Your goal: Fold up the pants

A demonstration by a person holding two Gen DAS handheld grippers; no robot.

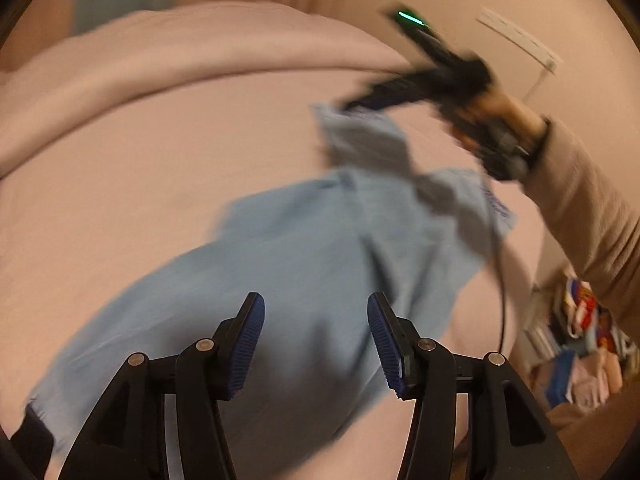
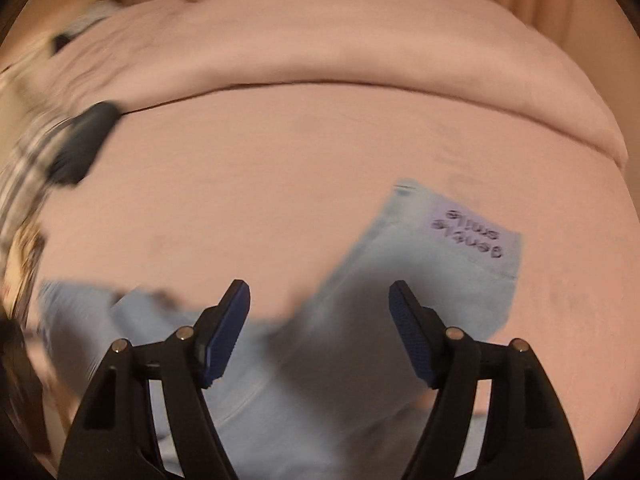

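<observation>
Light blue pants [image 1: 288, 264] lie spread on a pink bed sheet [image 1: 120, 184]. In the right wrist view the pants [image 2: 360, 312] show a pocket printed "gentle smile" [image 2: 472, 236]. My left gripper [image 1: 316, 308] is open above the pants, nothing between the blue pads [image 1: 250, 344]. My right gripper [image 2: 320, 296] is open just above the pants. In the left wrist view the right gripper [image 1: 352, 106] is blurred at the far upper edge of the pants, where the cloth is bunched up; whether it touches the cloth is unclear.
A rolled pink duvet [image 1: 180, 64] lies across the far side of the bed. A pile of clothes and packages [image 1: 576, 340] sits beside the bed at right. The person's left arm and gripper [image 2: 80, 144] are blurred at left in the right wrist view.
</observation>
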